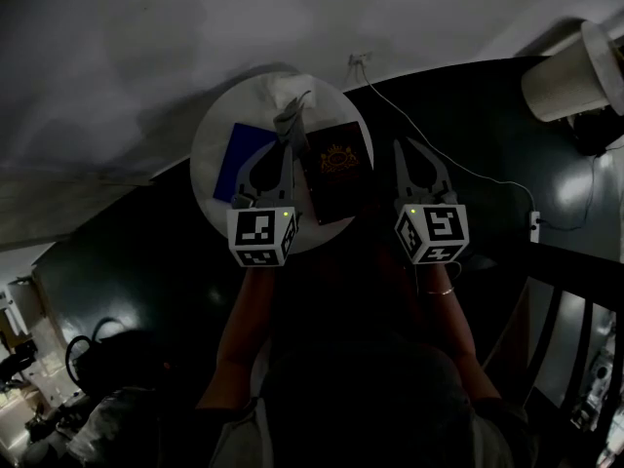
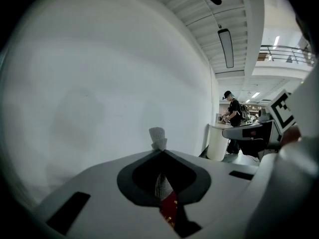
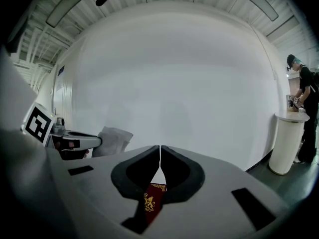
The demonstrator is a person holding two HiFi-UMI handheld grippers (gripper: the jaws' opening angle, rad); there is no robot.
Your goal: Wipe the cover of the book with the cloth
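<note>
A dark red book [image 1: 336, 169] with a gold emblem lies on the small round white table [image 1: 210, 154]. My left gripper [image 1: 291, 130] is shut on a grey cloth [image 1: 290, 108] and hovers over the book's far left corner. In the left gripper view the cloth [image 2: 158, 137] sticks up past the closed jaws, and the red cover [image 2: 168, 208] shows below them. My right gripper [image 1: 402, 149] is just off the book's right edge, jaws shut with nothing between them. In the right gripper view [image 3: 160, 151] the book [image 3: 151, 200] shows under the jaws and the cloth [image 3: 115, 139] is at the left.
A blue book [image 1: 244, 159] lies on the table's left half. A white cable [image 1: 468, 169] runs from a wall socket [image 1: 361, 61] across the dark floor. A pale cylinder [image 1: 570, 76] stands at top right, a dark railing [image 1: 565, 271] at right. A person [image 2: 233, 111] stands far off.
</note>
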